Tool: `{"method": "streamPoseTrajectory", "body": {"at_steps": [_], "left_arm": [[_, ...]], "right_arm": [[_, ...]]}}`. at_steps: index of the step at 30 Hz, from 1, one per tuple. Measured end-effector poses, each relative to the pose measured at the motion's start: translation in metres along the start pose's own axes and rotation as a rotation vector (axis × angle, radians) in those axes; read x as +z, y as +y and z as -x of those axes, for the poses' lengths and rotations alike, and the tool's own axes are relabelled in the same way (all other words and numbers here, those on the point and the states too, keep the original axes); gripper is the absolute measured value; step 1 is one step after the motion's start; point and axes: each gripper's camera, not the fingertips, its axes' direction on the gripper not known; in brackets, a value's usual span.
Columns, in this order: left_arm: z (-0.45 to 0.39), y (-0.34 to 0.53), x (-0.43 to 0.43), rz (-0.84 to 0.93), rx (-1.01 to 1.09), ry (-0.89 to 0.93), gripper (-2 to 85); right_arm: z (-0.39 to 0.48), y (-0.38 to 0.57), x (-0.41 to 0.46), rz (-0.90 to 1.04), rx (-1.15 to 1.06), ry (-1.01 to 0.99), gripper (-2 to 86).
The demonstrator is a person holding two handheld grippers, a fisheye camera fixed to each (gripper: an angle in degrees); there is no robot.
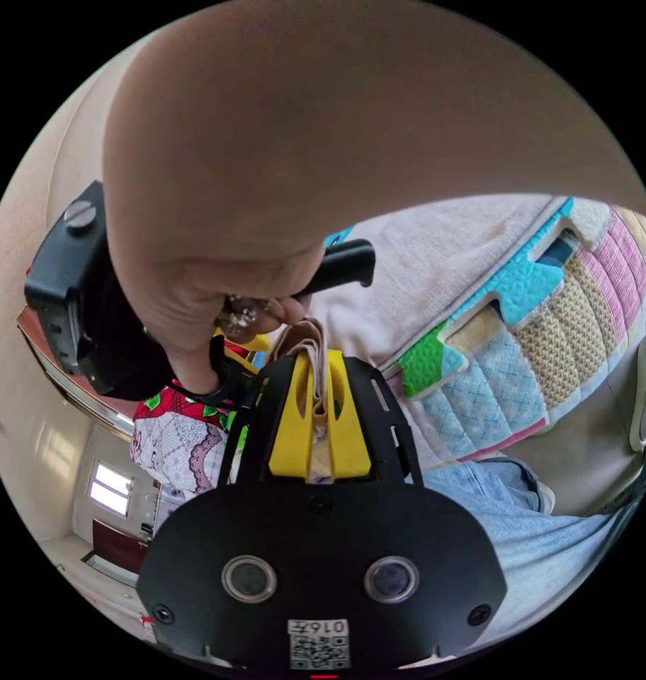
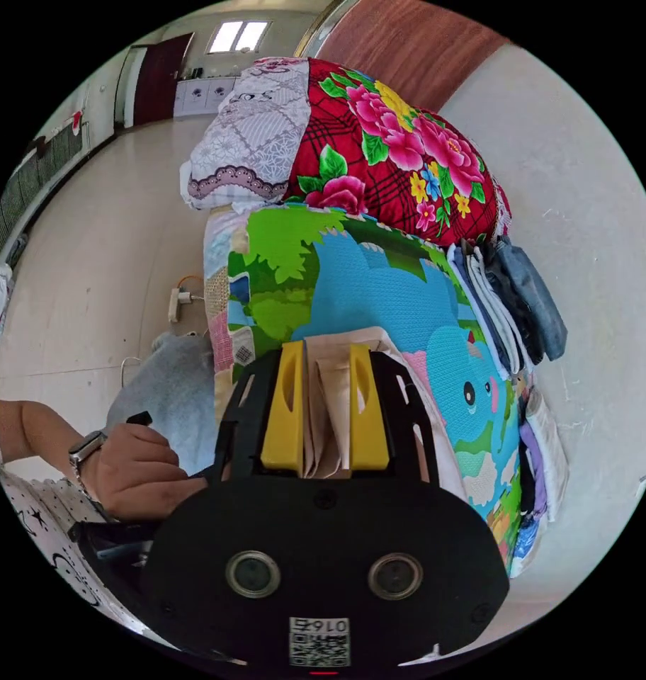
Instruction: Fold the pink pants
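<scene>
Two grippers, left gripper [image 1: 320, 386] with both yellow jaws clamped on bunched pink pants [image 1: 310, 354], right gripper [image 2: 326, 397] likewise clamped on the pants' folds above the mat [image 2: 380, 297], one hand [image 1: 217, 234] close before the left camera, one clothes stack [image 2: 511, 308] at the mat's edge, bare floor [image 2: 103, 248] beyond.

Pale pink soft-fabric pants [image 1: 436, 262]: in left gripper view, broad stretch spread flat over patchwork quilted mat, reaching mat's zigzag-bordered edge. Bunched fold [image 1: 314, 368] of same cloth rises in narrow gathered layers, pinched between yellow jaws. In right gripper view, pants [image 2: 335, 404] doubled into several stacked layers, creased lengthwise, standing upright between yellow jaws, lower part draping onto colourful cartoon-print mat near its edge. Fabric matte, plain, unpatterned.
</scene>
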Motion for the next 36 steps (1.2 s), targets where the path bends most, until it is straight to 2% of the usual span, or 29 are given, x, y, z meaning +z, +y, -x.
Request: {"method": "streamPoseTrajectory", "body": {"at_steps": [10, 15, 19, 24, 26, 30, 36], "left_arm": [[0.051, 0.02, 0.015, -0.002, -0.016, 0.008, -0.8], [0.081, 0.043, 0.032, -0.025, -0.052, 0.021, -0.8], [0.109, 0.066, 0.046, -0.065, -0.132, 0.064, -0.8], [0.158, 0.106, 0.073, -0.122, -0.302, 0.234, -0.8], [0.171, 0.115, 0.086, -0.116, -0.334, 0.282, -0.8], [0.193, 0.129, 0.111, -0.103, -0.351, 0.324, -0.9], [0.212, 0.143, 0.14, -0.099, -0.326, 0.317, -0.9]], "right_arm": [[0.003, 0.023, 0.035, 0.087, -0.168, 0.063, 5.0], [-0.037, 0.051, 0.042, 0.019, -0.069, 0.034, 0.8], [-0.101, 0.089, 0.046, -0.043, 0.069, -0.136, 0.2], [-0.188, 0.148, 0.063, -0.096, 0.274, -0.334, 0.2], [-0.229, 0.182, 0.084, -0.083, 0.377, -0.478, 0.6], [-0.281, 0.245, 0.121, -0.108, 0.536, -0.684, 2.0], [-0.353, 0.36, 0.161, -0.268, 0.801, -1.007, 9.0]]}}
